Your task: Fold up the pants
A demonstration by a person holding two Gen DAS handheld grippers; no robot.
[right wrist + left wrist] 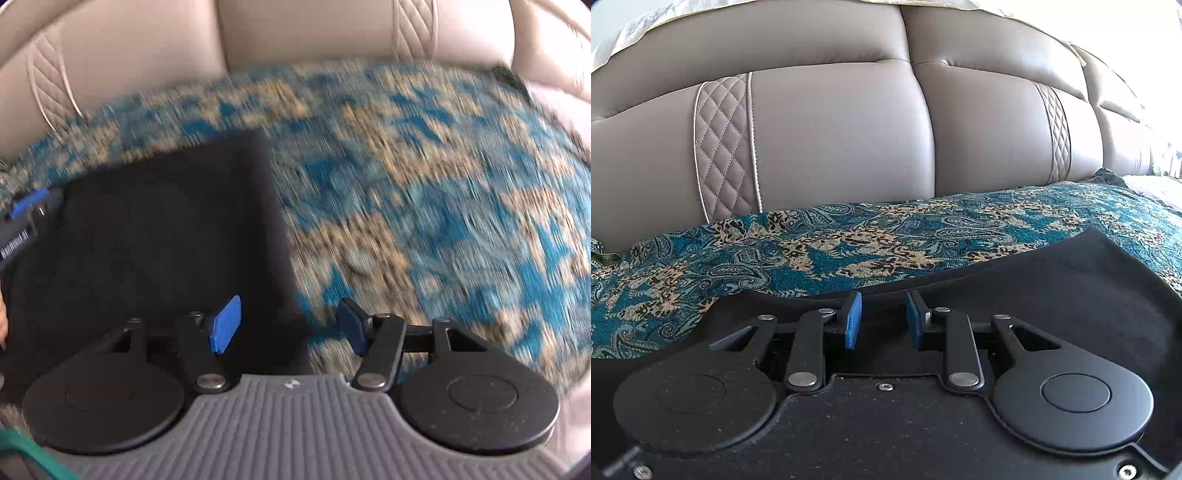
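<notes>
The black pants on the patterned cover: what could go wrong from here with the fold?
1. The right claw is open and straddles the pants' edge; it holds nothing, so that side may slip or unfold.
2. The left claw has a gap between its pads, and its grip on the cloth is unclear.
3. The cover could get pinched together with the pants.
</notes>
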